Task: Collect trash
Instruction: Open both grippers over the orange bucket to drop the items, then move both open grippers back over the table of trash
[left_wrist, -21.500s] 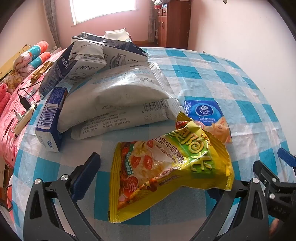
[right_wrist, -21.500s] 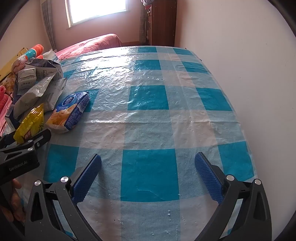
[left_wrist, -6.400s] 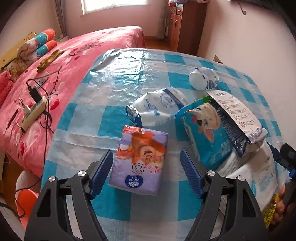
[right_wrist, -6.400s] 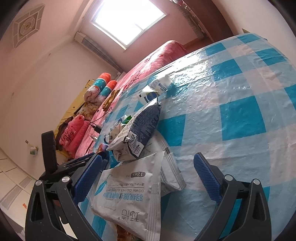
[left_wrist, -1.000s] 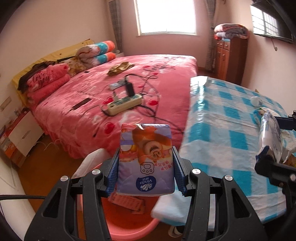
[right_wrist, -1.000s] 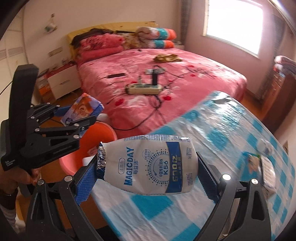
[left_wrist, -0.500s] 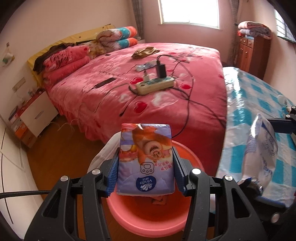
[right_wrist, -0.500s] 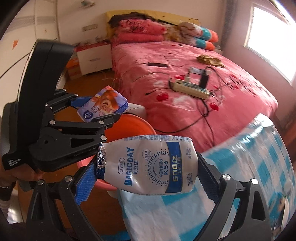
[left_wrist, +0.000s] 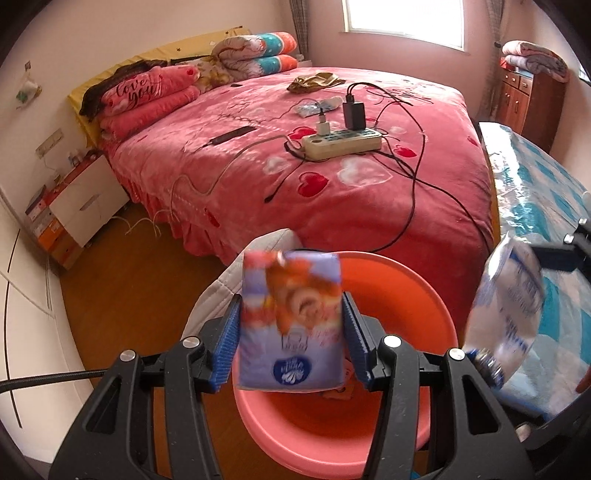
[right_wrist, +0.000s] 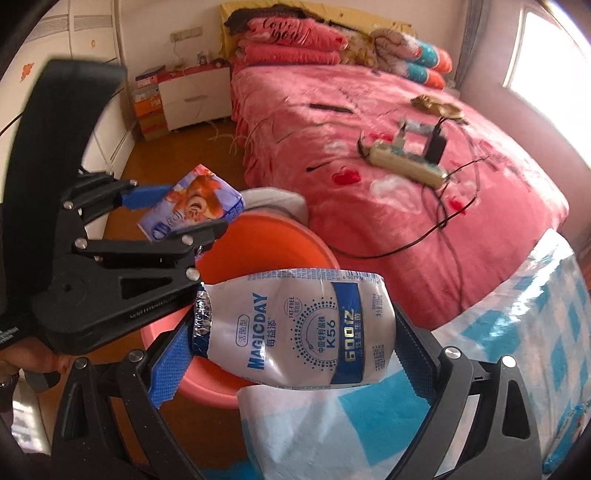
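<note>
The round coral-pink plastic basin (left_wrist: 399, 291) is sitting on the floor between the pink bed (left_wrist: 332, 147) and the checked bench (right_wrist: 535, 332), wide open. Left gripper (left_wrist: 290, 349) fingers are pinching the soft purple tissue pack (left_wrist: 290, 321) by its sides above it. Right gripper (right_wrist: 284, 354) fingers are squeezing the light, crinkly white MAGICDAY pouch (right_wrist: 295, 328) near the rim, probably slippery.

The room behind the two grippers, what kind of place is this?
Most likely a home bedroom: a wide bed with a pink heart-print blanket, folded quilts and pillows stacked at the headboard, and a white bedside cabinet.
</note>
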